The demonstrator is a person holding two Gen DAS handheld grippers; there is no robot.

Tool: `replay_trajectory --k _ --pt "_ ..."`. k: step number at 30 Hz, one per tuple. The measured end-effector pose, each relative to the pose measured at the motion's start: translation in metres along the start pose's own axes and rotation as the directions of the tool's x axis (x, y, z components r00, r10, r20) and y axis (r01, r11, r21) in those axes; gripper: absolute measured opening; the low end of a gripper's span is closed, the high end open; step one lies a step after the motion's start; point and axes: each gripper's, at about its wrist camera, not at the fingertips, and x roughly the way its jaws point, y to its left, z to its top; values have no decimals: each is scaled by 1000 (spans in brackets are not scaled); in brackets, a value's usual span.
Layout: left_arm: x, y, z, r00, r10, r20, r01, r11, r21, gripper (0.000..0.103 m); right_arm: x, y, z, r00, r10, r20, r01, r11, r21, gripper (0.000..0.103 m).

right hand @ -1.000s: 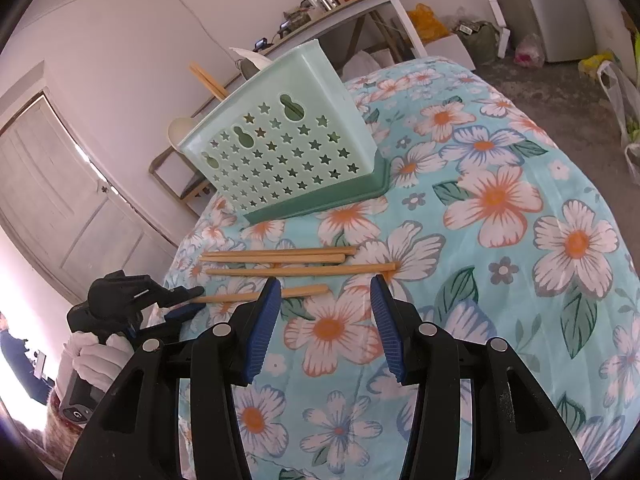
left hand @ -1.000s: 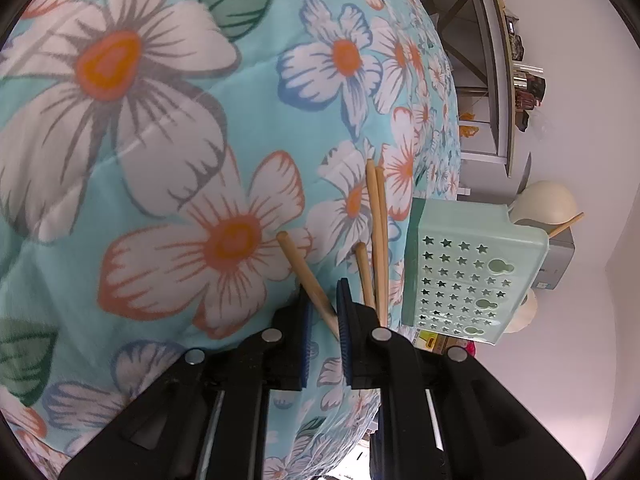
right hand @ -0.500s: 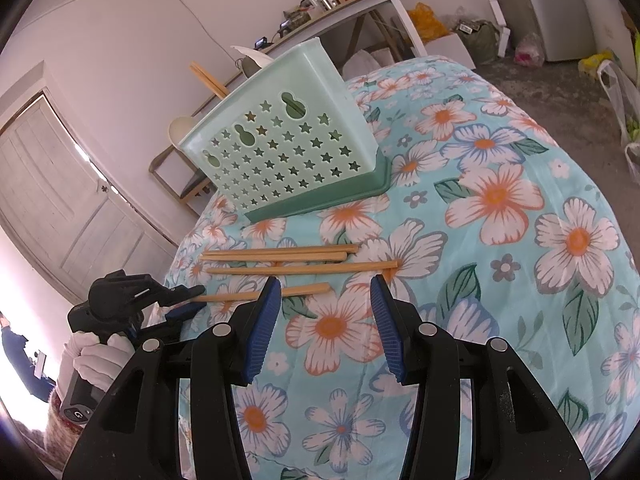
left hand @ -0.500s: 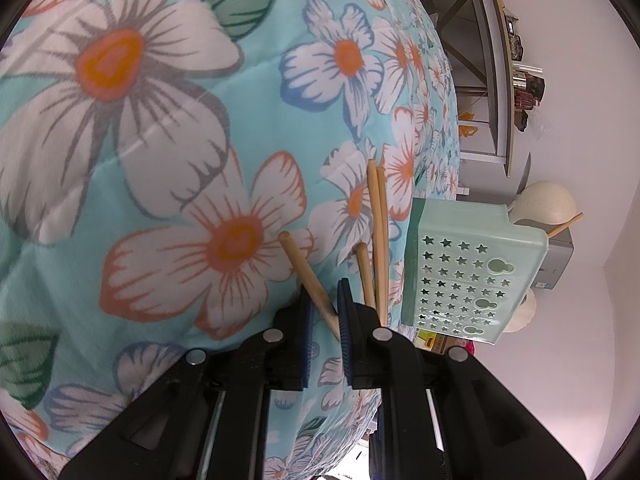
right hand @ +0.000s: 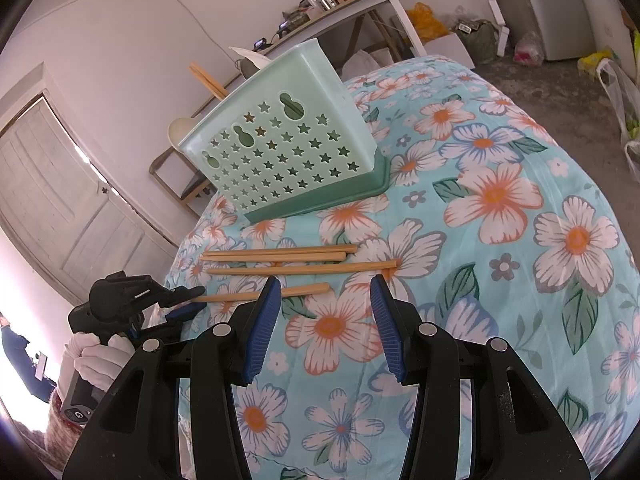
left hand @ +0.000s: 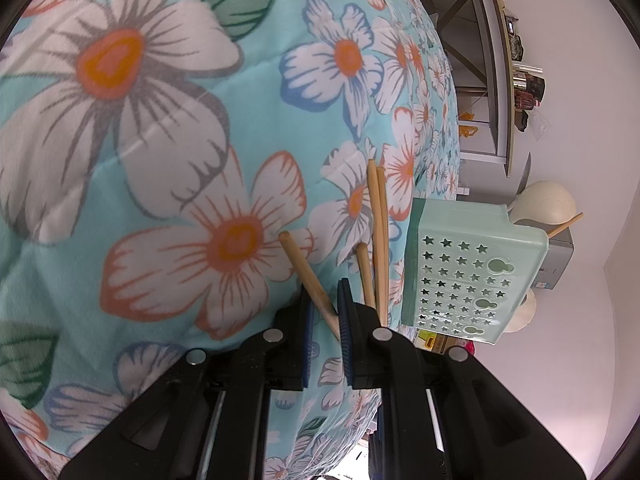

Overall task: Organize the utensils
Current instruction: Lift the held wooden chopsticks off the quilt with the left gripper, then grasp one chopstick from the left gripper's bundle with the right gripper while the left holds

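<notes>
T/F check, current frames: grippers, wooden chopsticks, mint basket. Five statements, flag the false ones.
1. The left gripper is shut on the nearest wooden chopstick. True.
2. The right gripper holds a chopstick. False: it is open, holding nothing.
3. The mint-green star-perforated plastic basket stands on the floral quilt. True.
4. All chopsticks are in the basket. False: four lie on the quilt.
5. The basket has round holes only. False: mostly stars.

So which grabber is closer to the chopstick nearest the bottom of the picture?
The left. The left gripper is closed on one end of the nearest chopstick. The right gripper hangs open just short of its other end, not touching it.
</notes>
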Motion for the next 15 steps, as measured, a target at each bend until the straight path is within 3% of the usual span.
replay_trajectory --k 8,15 --pt "-2 -6 1 1000 1 -19 1 997 72 11 -11 2 1 1000 -5 22 5 1000 -4 45" --pt "-10 -17 8 994 47 -96 -26 977 210 11 -16 14 17 1000 17 25 -16 998 -58 45"
